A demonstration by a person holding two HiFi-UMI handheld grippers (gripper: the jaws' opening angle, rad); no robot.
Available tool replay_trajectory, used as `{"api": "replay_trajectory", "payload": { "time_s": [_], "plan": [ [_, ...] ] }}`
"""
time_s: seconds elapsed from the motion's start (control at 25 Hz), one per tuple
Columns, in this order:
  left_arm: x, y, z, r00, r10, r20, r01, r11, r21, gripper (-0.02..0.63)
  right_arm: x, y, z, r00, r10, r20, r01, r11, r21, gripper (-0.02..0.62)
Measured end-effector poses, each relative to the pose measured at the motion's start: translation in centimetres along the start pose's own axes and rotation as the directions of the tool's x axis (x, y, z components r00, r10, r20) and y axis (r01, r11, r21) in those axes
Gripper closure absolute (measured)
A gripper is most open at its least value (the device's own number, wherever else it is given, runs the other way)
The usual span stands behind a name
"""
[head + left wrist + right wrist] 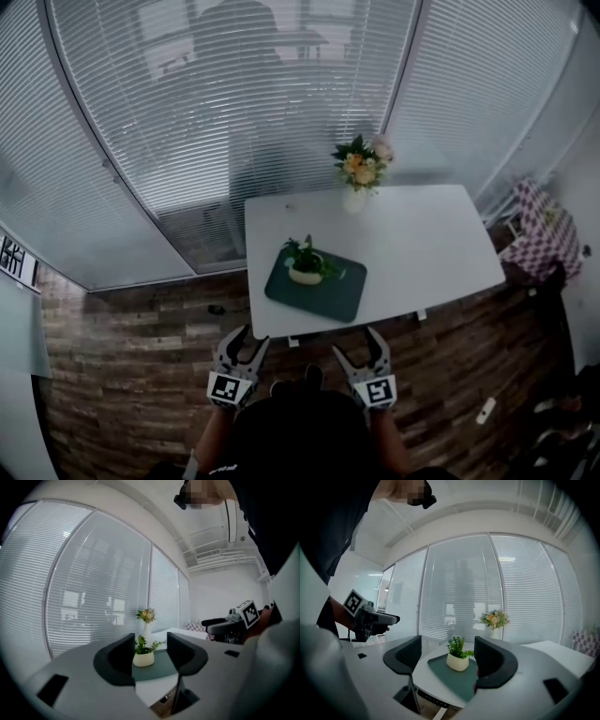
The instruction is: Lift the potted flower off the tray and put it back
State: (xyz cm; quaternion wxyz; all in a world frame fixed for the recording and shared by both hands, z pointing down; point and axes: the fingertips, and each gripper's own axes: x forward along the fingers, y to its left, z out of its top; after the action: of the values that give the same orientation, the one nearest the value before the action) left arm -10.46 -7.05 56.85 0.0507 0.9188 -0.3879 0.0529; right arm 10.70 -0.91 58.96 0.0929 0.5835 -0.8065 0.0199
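A small white pot with a green plant stands upright on a dark green tray near the front edge of a white table. Both grippers hover short of that edge, over the wooden floor. My left gripper is open and empty; its own view frames the pot and the tray far off between the jaws. My right gripper is open too, with the pot and tray seen in the distance past its jaws.
A white vase of orange and pink flowers stands at the table's back edge. Window blinds close off the wall behind. A checkered chair or cloth sits to the right of the table. Small objects lie on the floor.
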Motion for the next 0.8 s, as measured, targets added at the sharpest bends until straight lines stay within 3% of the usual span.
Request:
{"api": "replay_trajectory", "payload": {
  "time_s": [0.04, 0.12, 0.16, 0.32, 0.48, 0.8],
  "plan": [
    [-0.1, 0.3, 0.3, 1.0, 0.009, 0.011, -0.009, 1.0, -0.002, 0.432, 0.1, 0.0, 0.3, 1.0, -0.009, 0.012, 0.009, 1.0, -0.004, 0.263],
    [-0.2, 0.6, 0.8, 0.999, 0.022, 0.033, -0.021, 1.0, -0.01, 0.495, 0.0, -0.3, 0.4, 0.999, -0.043, 0.018, 0.043, 0.999, 0.003, 0.422],
    [-0.3, 0.8, 0.9, 0.999, 0.031, 0.038, -0.031, 1.0, -0.003, 0.52, 0.0, -0.4, 0.1, 0.999, -0.052, 0.014, 0.052, 0.999, 0.008, 0.47],
    [-1.1, 1.1, 1.8, 0.997, 0.049, 0.057, -0.053, 0.996, 0.069, 0.588, 0.0, -0.3, -0.2, 0.998, -0.068, 0.001, 0.068, 0.997, 0.023, 0.579],
    [-1.4, 0.6, 2.3, 0.997, 0.033, 0.073, -0.038, 0.996, 0.076, 0.598, 0.1, -0.1, 0.0, 0.999, -0.043, 0.018, 0.043, 0.999, 0.014, 0.589],
    [-2.1, 1.2, 1.9, 0.997, 0.049, 0.066, -0.054, 0.996, 0.071, 0.6, 0.0, -0.9, -0.5, 0.995, -0.1, -0.005, 0.101, 0.994, 0.043, 0.592]
  ]
}}
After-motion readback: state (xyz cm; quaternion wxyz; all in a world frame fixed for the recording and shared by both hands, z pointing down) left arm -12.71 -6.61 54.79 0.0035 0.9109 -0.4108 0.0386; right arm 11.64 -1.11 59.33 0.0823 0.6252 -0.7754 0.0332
